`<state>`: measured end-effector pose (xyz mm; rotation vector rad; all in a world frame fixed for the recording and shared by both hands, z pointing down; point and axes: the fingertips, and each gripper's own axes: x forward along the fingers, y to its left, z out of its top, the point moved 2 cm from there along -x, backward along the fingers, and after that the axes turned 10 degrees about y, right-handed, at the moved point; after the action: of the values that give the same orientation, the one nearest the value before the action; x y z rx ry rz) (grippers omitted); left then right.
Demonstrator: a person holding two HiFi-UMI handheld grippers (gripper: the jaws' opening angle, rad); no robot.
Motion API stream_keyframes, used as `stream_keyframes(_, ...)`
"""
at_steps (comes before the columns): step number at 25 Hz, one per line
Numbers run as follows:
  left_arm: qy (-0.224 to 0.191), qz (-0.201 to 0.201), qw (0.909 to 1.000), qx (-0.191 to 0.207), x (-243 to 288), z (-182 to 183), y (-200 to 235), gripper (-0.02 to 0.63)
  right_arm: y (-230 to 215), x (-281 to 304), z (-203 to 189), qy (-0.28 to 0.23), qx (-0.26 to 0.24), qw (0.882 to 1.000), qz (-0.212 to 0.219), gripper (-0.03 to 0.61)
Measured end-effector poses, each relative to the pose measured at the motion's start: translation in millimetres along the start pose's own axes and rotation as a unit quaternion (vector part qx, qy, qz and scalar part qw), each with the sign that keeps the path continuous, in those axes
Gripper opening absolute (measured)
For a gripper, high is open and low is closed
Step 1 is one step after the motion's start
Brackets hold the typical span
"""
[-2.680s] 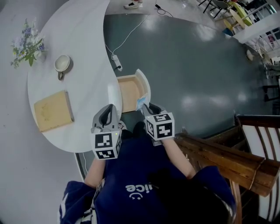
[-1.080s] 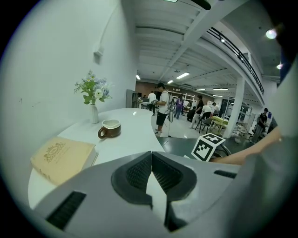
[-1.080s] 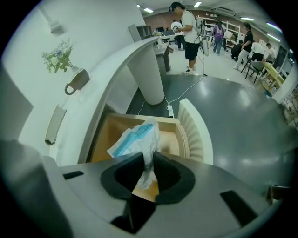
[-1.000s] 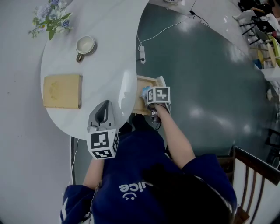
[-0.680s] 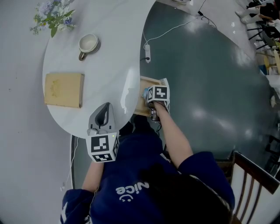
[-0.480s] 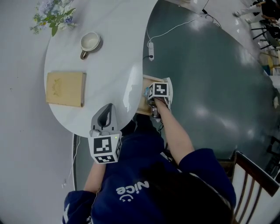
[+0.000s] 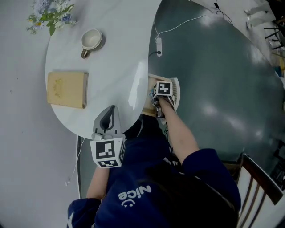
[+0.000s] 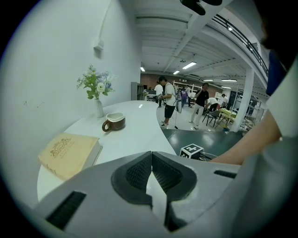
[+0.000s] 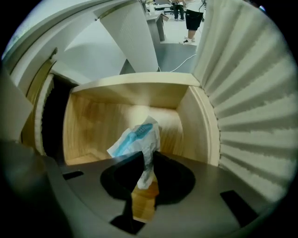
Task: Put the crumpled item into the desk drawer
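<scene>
The desk drawer [image 9: 93, 116] stands pulled out from under the white table [image 7: 116, 58], its wooden inside bare. My right gripper [image 9: 145, 160] reaches down into it, shut on the crumpled white-and-blue item [image 9: 137, 139], which sticks out beyond the pads just above the drawer floor. In the head view the right gripper's marker cube [image 7: 163, 88] sits over the drawer [image 7: 176, 91] and hides the item. My left gripper [image 8: 152, 155] is shut with nothing in it, held over the table's near edge [image 7: 108, 118].
On the table lie a tan book [image 7: 67, 89], a brown cup [image 7: 91, 40] and a vase of flowers [image 7: 49, 11]. A power strip with a white cable [image 7: 159, 44] lies on the dark floor beyond the drawer. A wooden chair [image 7: 262, 182] stands at the right.
My right gripper has carried the crumpled item forward and down from the drawer's near edge to inside it. The left gripper has stayed over the table's edge.
</scene>
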<state>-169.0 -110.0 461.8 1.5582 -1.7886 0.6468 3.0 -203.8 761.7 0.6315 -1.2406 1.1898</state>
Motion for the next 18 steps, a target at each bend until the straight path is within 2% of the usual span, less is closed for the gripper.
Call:
stream_keyframes(6,0.010,0.009,0.9999,-0.010,4.1,-3.1,-0.2,0.005,-1.3,11.7,4.7,0.015,-0.009,1.000,0.002,0.078)
stream_keyframes(18,0.032,0.027,0.9989,-0.023,2.7,-18.9,-1.0,0.005,-0.1,30.2,8.3,0.037,0.020,0.999,-0.005,0.093)
